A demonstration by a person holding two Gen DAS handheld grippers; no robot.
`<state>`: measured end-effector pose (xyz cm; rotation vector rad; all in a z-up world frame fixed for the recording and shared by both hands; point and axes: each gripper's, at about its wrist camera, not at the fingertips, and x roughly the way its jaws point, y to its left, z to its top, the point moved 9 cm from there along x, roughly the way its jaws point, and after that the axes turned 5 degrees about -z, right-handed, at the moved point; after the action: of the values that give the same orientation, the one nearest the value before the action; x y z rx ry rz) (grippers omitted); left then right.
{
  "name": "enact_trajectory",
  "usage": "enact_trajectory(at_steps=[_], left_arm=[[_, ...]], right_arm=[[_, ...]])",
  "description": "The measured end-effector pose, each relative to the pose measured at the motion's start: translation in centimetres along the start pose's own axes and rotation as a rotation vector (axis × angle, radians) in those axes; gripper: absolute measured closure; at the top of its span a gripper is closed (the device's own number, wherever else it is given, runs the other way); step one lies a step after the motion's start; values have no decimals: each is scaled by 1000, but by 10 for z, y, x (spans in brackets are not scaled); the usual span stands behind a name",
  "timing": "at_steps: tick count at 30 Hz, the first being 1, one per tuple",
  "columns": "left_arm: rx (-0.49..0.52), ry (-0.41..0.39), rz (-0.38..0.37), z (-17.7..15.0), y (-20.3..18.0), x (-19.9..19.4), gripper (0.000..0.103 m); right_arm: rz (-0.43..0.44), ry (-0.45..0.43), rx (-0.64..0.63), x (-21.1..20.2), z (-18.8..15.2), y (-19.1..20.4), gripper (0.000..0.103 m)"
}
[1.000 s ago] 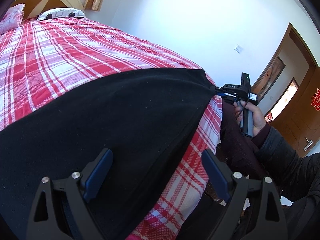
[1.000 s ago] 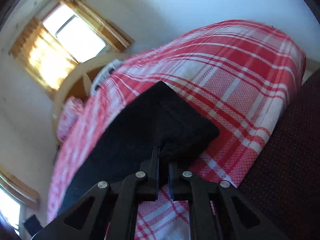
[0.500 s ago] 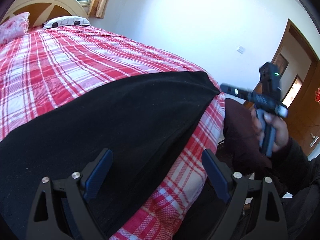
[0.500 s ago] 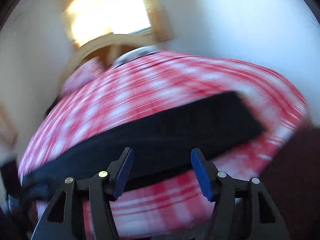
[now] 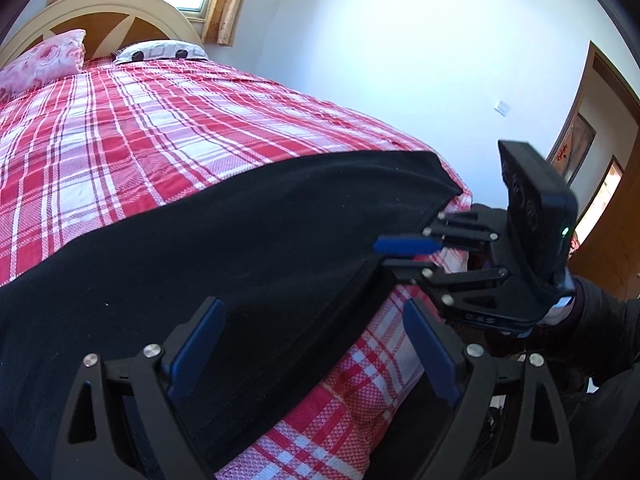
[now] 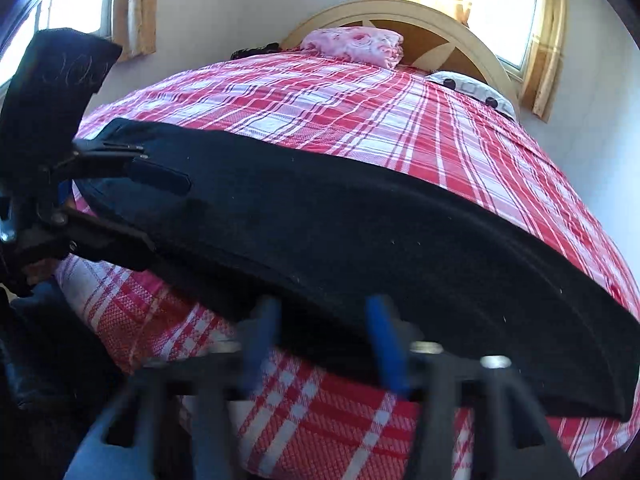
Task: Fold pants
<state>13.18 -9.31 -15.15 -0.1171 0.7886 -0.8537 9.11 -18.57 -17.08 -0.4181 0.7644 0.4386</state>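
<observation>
- Reaching over the near edge of the bed (image 5: 120, 120), the left gripper (image 5: 312, 356) has its blue fingers spread wide and holds nothing.
- The right gripper (image 6: 324, 344) is partly open, holding nothing, with the cloth edge between its blurry fingers.
- It comes in from the right in the left wrist view.
- The pants (image 5: 240, 240) are black, flat and long.
- They lie across the near part of the red plaid bed, far from the pink pillow (image 6: 352, 44).

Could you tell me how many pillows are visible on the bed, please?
2. A pink floral pillow lies against the headboard, and a white pillow with black spots sits beside it at the head of the bed. Others may be hidden.
</observation>
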Motion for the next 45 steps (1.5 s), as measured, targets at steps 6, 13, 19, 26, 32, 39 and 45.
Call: enact_trajectory(at_steps=[6,13,19,26,32,39,45], left_arm=[[2,5,-38,-1,-7,0,10],[1,42,-38,-10,-7,9,10],[21,85,-9,-27,-4,7,10],[-5,39,49,-30,10,-22,10],[-20,35,167,-35,33,-32,10],[14,31,258,-50,45,-40,9],[-5,6,249,-56,42,-50,9]], right_arm=[[-8,-8,-21,-11,-7,4,100],[21,-9,1,-10,-20,6,100],[38,-28,41,-18,-13,4,97],[65,-129,-26,-27,19,39,67],[109,-91,-139,-4,28,78,63],[80,-47,-213,16,26,91,68],[96,-60,-197,8,30,90,100]])
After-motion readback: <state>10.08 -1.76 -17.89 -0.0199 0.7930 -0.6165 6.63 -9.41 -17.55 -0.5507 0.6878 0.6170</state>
